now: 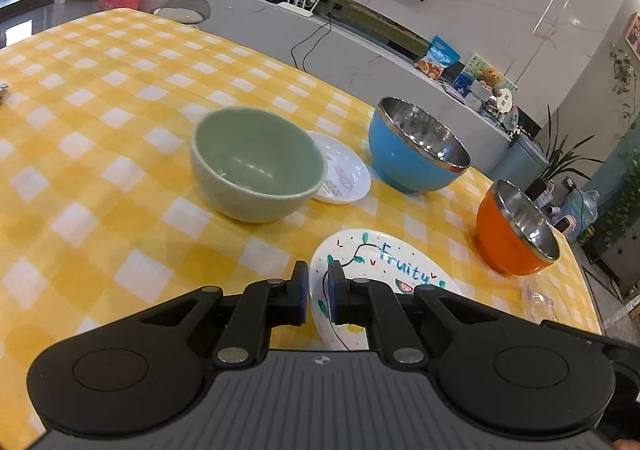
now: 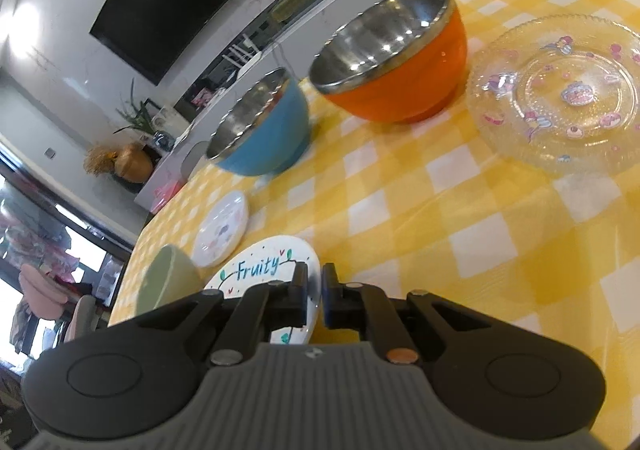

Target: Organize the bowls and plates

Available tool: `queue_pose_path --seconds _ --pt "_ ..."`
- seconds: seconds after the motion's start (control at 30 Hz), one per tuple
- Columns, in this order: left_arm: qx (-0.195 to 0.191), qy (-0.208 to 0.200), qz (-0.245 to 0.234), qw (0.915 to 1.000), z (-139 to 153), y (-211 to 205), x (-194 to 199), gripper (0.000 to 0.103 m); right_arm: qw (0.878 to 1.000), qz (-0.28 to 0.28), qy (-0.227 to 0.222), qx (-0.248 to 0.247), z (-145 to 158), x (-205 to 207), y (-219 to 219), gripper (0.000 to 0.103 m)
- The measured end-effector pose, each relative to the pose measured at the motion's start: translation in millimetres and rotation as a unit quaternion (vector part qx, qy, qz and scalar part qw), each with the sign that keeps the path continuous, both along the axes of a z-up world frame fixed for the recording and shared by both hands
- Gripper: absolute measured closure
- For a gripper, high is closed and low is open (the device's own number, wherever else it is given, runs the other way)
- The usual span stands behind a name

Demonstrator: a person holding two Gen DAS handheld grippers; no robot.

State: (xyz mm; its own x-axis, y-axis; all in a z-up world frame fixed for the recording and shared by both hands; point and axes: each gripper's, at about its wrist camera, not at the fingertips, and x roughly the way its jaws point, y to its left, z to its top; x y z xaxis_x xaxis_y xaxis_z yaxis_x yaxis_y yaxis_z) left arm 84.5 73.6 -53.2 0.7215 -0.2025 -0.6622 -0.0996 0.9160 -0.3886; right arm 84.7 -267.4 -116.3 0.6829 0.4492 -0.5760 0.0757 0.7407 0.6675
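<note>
A white "Fruity" plate point(image 1: 384, 262) lies on the yellow checked table point(image 1: 100, 110). My left gripper point(image 1: 318, 286) is shut on the plate's near left rim. My right gripper point(image 2: 315, 290) is shut on the same plate point(image 2: 260, 270) at its right rim. A green bowl point(image 1: 256, 166) stands beyond, beside a small white plate point(image 1: 344, 174). A blue steel-lined bowl point(image 1: 416, 150) and an orange one point(image 1: 516, 230) stand to the right. A clear patterned glass plate point(image 2: 560, 98) lies at the right in the right wrist view.
The table's far edge point(image 1: 420, 130) runs behind the bowls, with a low grey cabinet, a router and snack bags beyond. In the right wrist view the blue bowl point(image 2: 260, 126), orange bowl point(image 2: 392, 58), small white plate point(image 2: 222, 228) and green bowl point(image 2: 168, 286) show.
</note>
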Motion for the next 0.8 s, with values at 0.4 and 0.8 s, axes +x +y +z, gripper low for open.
queue_pose_path --seconds 0.4,0.8 --pt "0.019 0.055 0.019 0.9981 19 15 -41 0.093 0.999 0.022 0.039 0.027 0 -40 14 0.098" --pt "0.042 0.071 0.029 0.9961 11 19 -54 0.093 0.998 0.04 0.042 0.004 -2 -59 28 0.098"
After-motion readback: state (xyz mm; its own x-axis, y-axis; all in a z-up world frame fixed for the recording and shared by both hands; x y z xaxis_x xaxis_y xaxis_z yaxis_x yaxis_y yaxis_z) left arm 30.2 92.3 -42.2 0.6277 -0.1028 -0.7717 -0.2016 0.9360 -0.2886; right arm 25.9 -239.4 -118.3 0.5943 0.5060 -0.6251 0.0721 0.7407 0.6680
